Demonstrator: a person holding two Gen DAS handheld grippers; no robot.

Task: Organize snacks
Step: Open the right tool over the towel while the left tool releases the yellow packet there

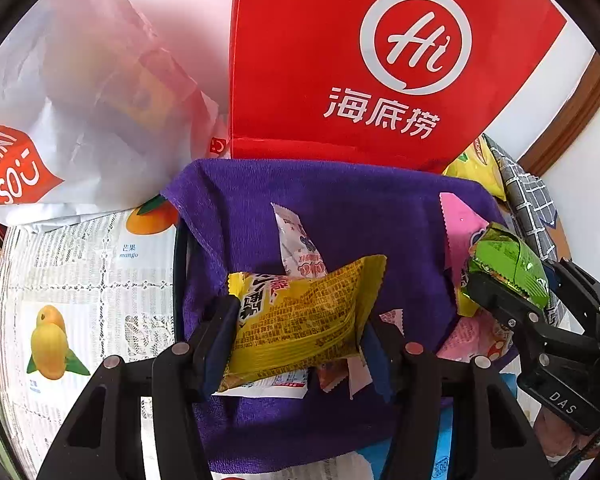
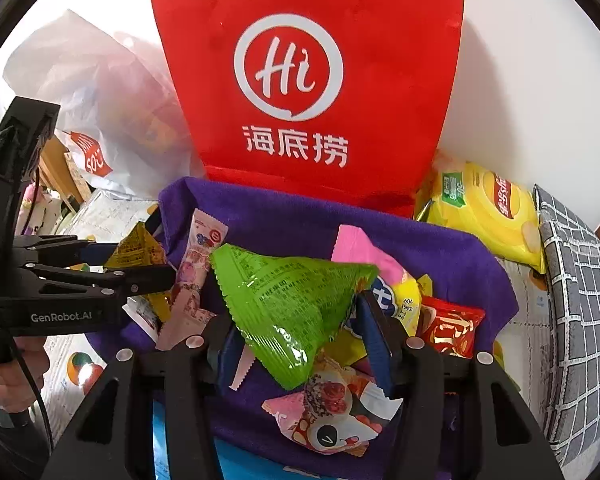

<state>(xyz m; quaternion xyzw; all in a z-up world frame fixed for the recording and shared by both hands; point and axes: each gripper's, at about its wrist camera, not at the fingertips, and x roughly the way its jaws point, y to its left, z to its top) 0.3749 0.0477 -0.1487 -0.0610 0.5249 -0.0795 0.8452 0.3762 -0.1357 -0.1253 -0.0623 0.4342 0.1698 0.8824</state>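
Note:
My left gripper [image 1: 300, 332] is shut on a yellow snack packet [image 1: 296, 320] and holds it above the purple towel [image 1: 332, 200]. It also shows at the left of the right wrist view [image 2: 156, 264] with the yellow packet [image 2: 138, 246]. My right gripper [image 2: 296, 336] is shut on a green snack packet [image 2: 284, 300] above the towel [image 2: 300, 216]. It shows at the right of the left wrist view [image 1: 496, 292] with the green packet [image 1: 508, 268]. Several loose snacks lie on the towel: a pink-white sachet [image 2: 198, 264], a red packet [image 2: 452, 332], a panda packet [image 2: 332, 420].
A red Haidilao bag [image 2: 300, 80] stands behind the towel. A white Miniso plastic bag [image 1: 80, 120] sits to the left. A yellow wipes pack [image 2: 484, 208] and a grey checked cushion [image 2: 576, 300] are to the right. The tablecloth [image 1: 80, 300] shows fruit prints.

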